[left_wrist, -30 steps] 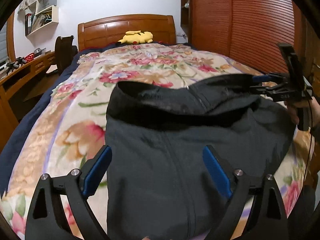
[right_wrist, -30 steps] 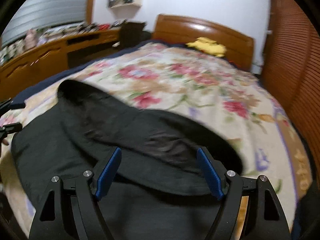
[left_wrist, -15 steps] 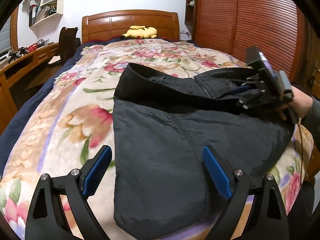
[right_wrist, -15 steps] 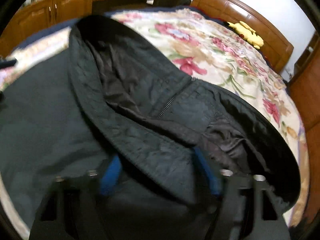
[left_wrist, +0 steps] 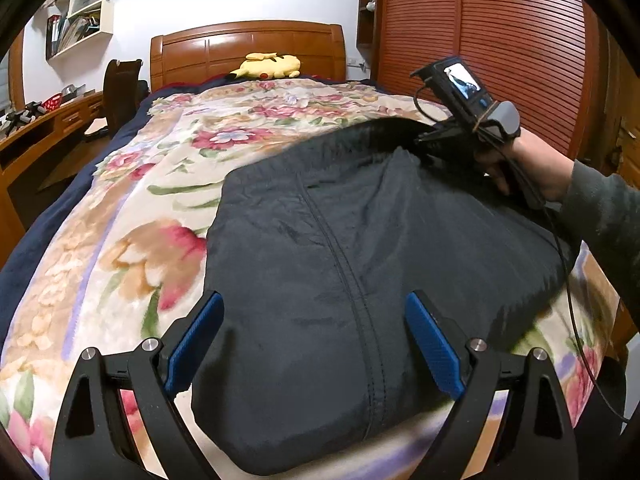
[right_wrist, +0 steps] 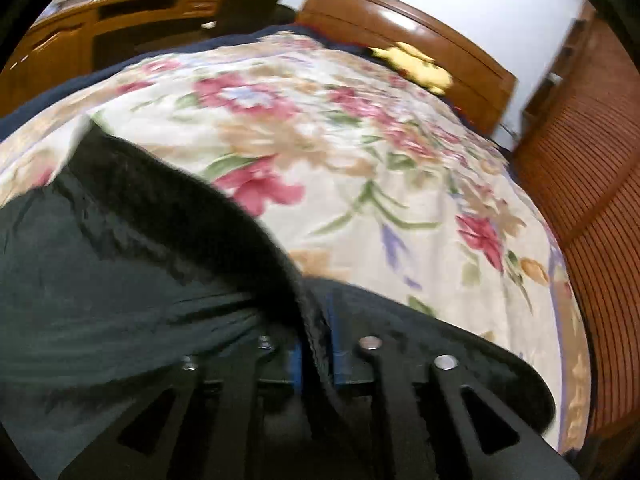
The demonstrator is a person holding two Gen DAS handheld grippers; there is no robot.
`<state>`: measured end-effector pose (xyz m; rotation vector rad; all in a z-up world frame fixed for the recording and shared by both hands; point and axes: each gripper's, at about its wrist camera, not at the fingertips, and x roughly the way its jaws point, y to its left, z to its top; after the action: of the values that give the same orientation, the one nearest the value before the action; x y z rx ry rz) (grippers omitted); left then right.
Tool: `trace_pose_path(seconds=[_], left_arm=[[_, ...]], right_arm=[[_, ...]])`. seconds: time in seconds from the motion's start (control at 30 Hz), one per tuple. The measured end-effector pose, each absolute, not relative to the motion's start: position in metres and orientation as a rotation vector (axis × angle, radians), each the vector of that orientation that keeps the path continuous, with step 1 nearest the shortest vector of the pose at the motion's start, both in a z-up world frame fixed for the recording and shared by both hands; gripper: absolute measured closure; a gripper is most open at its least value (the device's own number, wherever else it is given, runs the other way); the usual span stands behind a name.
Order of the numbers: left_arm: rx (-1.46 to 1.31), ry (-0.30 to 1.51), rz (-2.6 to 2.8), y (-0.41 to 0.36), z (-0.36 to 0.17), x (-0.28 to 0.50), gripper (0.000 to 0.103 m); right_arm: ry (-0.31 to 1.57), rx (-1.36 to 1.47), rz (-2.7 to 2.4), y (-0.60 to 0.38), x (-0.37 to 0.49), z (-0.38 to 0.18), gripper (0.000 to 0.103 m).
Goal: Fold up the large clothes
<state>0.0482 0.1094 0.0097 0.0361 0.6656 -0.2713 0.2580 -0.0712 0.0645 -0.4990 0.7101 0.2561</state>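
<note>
- The jacket lies on the bed, zip side up, its hem near the viewer and its collar toward the headboard.
- The right tongs grip the collar band: the blue pads stand narrow, with the dark fabric edge between them. The jaws are easing open at this moment, though the band sits pinched in the right wrist view.
- The left tongs hover wide over the lower front, holding nothing.
- Judged step: the collar end folds down over the body of the jacket.
- The grip should be firm before the pull; slack pads risk dropping the band mid-fold.
- The band should travel low and straight along the zip, so that the fold line runs square.
- The left tongs could press the hem to prevent the slick fabric from sliding on the bed.
</note>
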Motion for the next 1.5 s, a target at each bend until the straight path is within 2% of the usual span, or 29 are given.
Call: trace_pose_path(seconds=[0.03, 0.1, 0.27, 0.4, 0.7, 0.9, 0.97, 1.07, 1.1, 1.17, 1.23, 1.4, 1.5], left_arm=[[0.035, 0.664, -0.270, 0.109, 0.009, 0.047, 0.011], [0.034, 0.664, -0.270, 0.107, 0.009, 0.046, 0.011], [0.044, 0.658, -0.263, 0.102, 0.009, 0.044, 0.011], [0.038, 0.677, -0.261, 0.099, 0.002, 0.044, 0.011], [0.000, 0.710, -0.247, 0.102, -0.011, 0.047, 0.010], [-0.007, 0.726, -0.234, 0.100, -0.021, 0.049, 0.010], [-0.005, 0.724, -0.231, 0.100, -0.022, 0.049, 0.010], [-0.001, 0.725, -0.227, 0.099, -0.024, 0.049, 0.010], [0.000, 0.726, -0.226, 0.099, -0.024, 0.048, 0.010], [0.001, 0.727, -0.225, 0.099, -0.024, 0.050, 0.010], [-0.001, 0.730, -0.226, 0.100, -0.026, 0.050, 0.010], [0.005, 0.729, -0.221, 0.099, -0.028, 0.050, 0.009], [0.005, 0.731, -0.222, 0.099, -0.030, 0.050, 0.009]], right_arm=[[0.711, -0.469, 0.246, -0.076, 0.260, 0.065, 0.040], [0.723, -0.389, 0.276, -0.087, 0.262, 0.068, 0.029], [0.651, -0.351, 0.262, -0.117, 0.250, 0.087, 0.026], [0.686, -0.380, 0.212, -0.142, 0.243, 0.082, 0.026], [0.925, -0.204, 0.216, -0.210, 0.271, 0.017, 0.026], [0.982, -0.153, 0.240, -0.220, 0.290, -0.014, 0.026], [0.992, -0.148, 0.247, -0.222, 0.294, -0.021, 0.028], [0.988, -0.139, 0.266, -0.222, 0.293, -0.022, 0.040], [0.987, -0.139, 0.279, -0.220, 0.291, -0.022, 0.052], [0.975, -0.158, 0.281, -0.219, 0.288, -0.020, 0.061], [0.960, -0.178, 0.276, -0.216, 0.287, -0.018, 0.075], [0.896, -0.230, 0.219, -0.218, 0.266, 0.000, 0.076], [0.782, -0.297, 0.189, -0.213, 0.239, 0.017, 0.075]])
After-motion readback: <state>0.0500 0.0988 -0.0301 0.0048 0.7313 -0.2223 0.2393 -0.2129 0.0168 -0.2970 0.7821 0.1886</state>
